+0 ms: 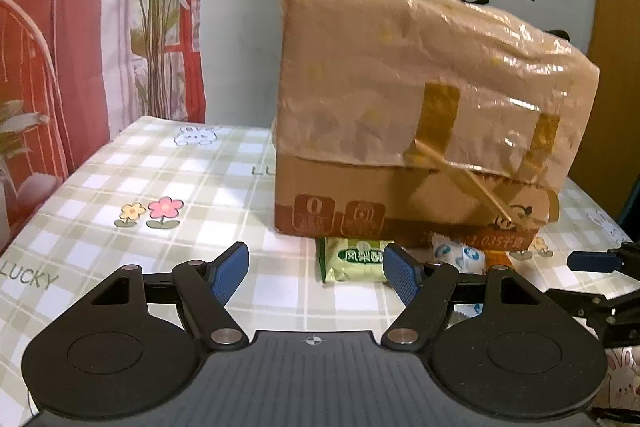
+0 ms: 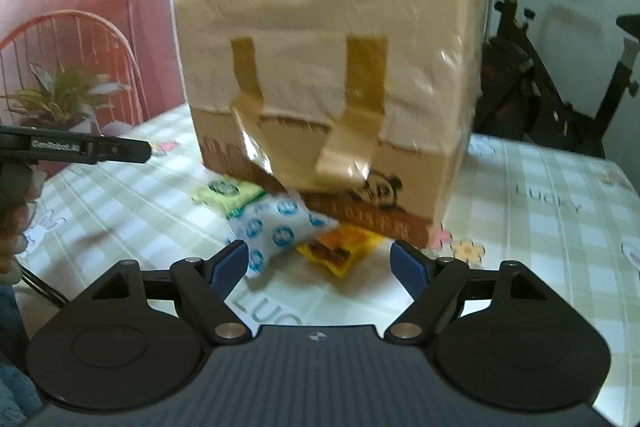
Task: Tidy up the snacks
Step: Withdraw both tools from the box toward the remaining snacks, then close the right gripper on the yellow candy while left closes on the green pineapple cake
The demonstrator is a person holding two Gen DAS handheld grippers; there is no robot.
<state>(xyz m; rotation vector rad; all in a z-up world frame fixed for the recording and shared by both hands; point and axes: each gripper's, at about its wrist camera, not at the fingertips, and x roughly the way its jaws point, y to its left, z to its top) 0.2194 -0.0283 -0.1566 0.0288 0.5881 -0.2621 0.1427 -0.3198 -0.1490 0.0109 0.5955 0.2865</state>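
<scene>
- While both tools hang over the table, the left gripper (image 1: 316, 267) has its blue pads (image 1: 230, 269) spread wide with nothing between them; the right gripper (image 2: 318, 265) is likewise spread and empty.
- Landmark: the taped cardboard box (image 1: 416, 131), standing on the checked tablecloth (image 1: 160, 171). All places below are given against it.
- Green snack packet (image 1: 354, 261) — flat on the cloth, at the foot of the box's near face, toward its left end; just ahead of the left gripper's right-hand pad, not touched.
- White packet with blue rings (image 2: 276, 231) — at the foot of the same face, beside the green one; it lies just ahead of the right gripper's left-hand pad. Whether it leans on the box cannot be told.
- Orange-yellow packet (image 2: 340, 247) — in front of the box's lower edge, partly under the white packet, roughly centred ahead of the right gripper.
- Step in hand, as judged: approach to the first pick-up; no snack is yet gripped, and sorting has not visibly begun.
- Next move calls for: lowering one gripper so its pads straddle a single packet, then closing on it. The packets are thin and crowded against the box, so a low, shallow approach seems needed — the overlap of white and orange risks a double grab.
- Where the snacks are to go is not evident; the box appears closed.
</scene>
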